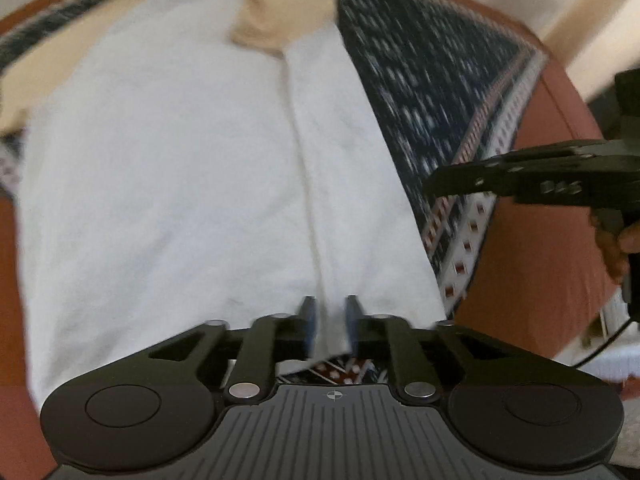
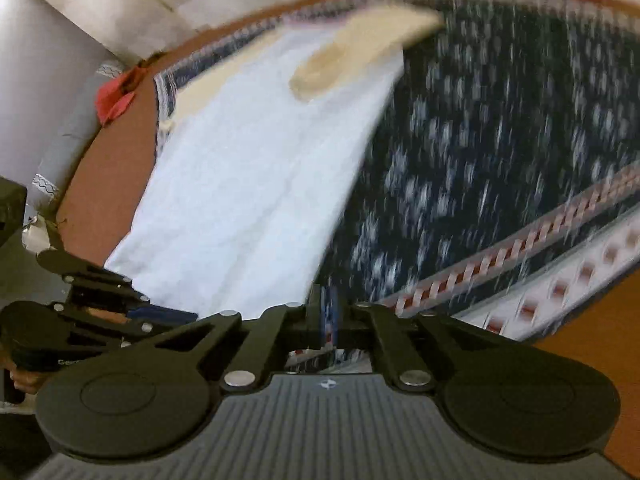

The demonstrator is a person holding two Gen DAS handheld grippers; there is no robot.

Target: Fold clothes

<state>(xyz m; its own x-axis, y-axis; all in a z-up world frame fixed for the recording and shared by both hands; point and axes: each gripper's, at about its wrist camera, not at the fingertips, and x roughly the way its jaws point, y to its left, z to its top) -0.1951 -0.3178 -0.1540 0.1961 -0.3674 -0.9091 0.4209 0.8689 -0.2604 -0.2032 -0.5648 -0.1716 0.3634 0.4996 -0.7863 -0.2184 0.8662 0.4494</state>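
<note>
I see a white garment (image 1: 192, 184) made of soft matt cloth, a bit fuzzy, with a seam down it. Its collar part (image 1: 280, 12) is cream cloth. Under it lies a dark blue woven cloth (image 1: 432, 92) with white flecks and a red and white border. It looks rougher. The tabletop (image 1: 532, 240) is smooth and reddish brown, like wood. My left gripper (image 1: 329, 320) is matt black plastic with shiny metal pins. Its fingers (image 1: 309, 316) have blue pads.

One white garment (image 1: 180, 160), one patterned dark cloth (image 1: 432, 92), one red scrap (image 2: 114, 100), two hand-held grippers: left (image 1: 329, 320), right (image 2: 329, 312).
</note>
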